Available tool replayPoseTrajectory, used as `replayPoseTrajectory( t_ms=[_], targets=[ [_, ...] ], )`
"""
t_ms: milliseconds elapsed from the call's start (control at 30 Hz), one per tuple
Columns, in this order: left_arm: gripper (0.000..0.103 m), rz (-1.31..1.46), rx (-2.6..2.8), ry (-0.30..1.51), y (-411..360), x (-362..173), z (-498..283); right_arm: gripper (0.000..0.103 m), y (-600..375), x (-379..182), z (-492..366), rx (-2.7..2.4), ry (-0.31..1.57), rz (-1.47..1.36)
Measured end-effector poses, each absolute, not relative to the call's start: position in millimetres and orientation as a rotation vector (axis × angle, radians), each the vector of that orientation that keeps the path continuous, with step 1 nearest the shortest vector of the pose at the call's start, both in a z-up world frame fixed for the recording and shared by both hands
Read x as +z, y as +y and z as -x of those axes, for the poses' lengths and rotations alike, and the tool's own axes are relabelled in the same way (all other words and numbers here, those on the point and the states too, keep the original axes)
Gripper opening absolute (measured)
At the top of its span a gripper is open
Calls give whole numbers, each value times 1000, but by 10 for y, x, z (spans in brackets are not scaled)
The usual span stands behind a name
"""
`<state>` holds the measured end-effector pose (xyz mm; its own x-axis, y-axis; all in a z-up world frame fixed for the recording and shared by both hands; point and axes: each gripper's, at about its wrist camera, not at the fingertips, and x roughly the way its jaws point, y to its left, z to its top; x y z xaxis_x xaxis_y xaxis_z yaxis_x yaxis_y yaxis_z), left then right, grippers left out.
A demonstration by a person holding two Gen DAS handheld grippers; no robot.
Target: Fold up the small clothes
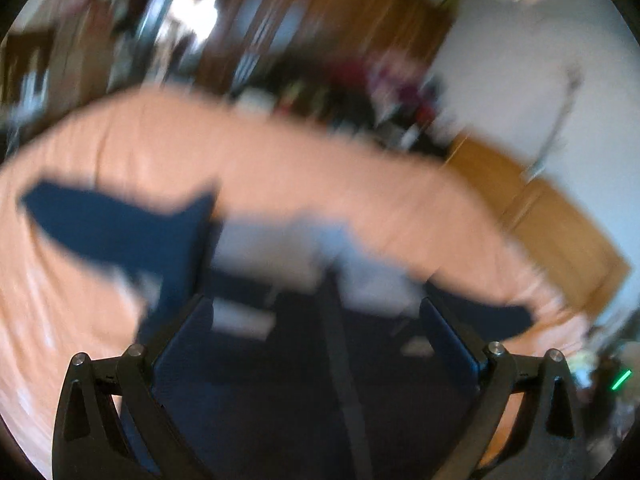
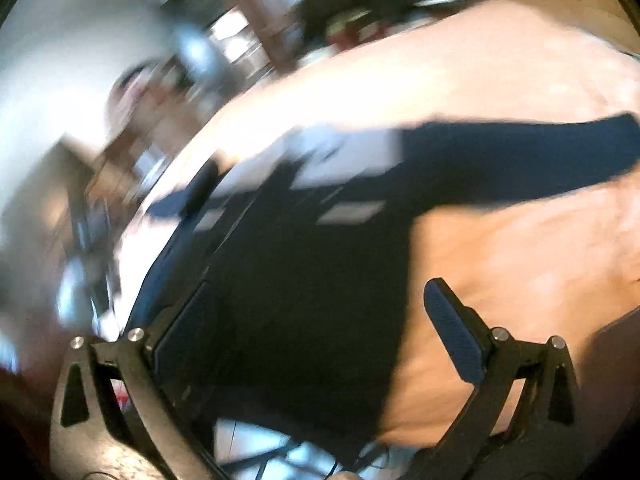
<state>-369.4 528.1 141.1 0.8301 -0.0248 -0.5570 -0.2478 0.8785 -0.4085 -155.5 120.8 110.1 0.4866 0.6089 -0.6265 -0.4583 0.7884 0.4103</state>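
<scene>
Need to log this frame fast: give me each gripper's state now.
Left gripper: open, fingers spread over the navy garment, gripping nothing.
Right gripper: open, fingers apart above the same garment on the peach sheet, nothing held.

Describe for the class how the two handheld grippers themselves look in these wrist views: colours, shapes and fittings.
Both the left gripper and the right gripper have black, angular linkage frames with triangular cut-outs and small silver pivot bolts. Their fingers are flat, dark bluish pads with a fine ribbed texture. No cables, markings or sleeves can be made out; the views are blurred.

Navy garment [image 2: 312, 280] between spread gripper [image 2: 320, 332] fingers
</scene>
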Motion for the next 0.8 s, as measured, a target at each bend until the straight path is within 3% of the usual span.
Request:
replayPoseTrajectory(
  t_ms=[133,267,433,800],
  targets=[
    [102,466,203,809,5142,462,3229,103,345,1051,827,430,843,-331],
    [102,427,244,891,5057,78,2976,99,-375,939,331,299,848,-449],
    [103,399,279,911,5013,-26,2749,62,-1246,721,-253,177,848,-689],
    [103,306,345,926,5035,-59,2718,60,-1645,307,-533,74,900,-699]
  ],
)
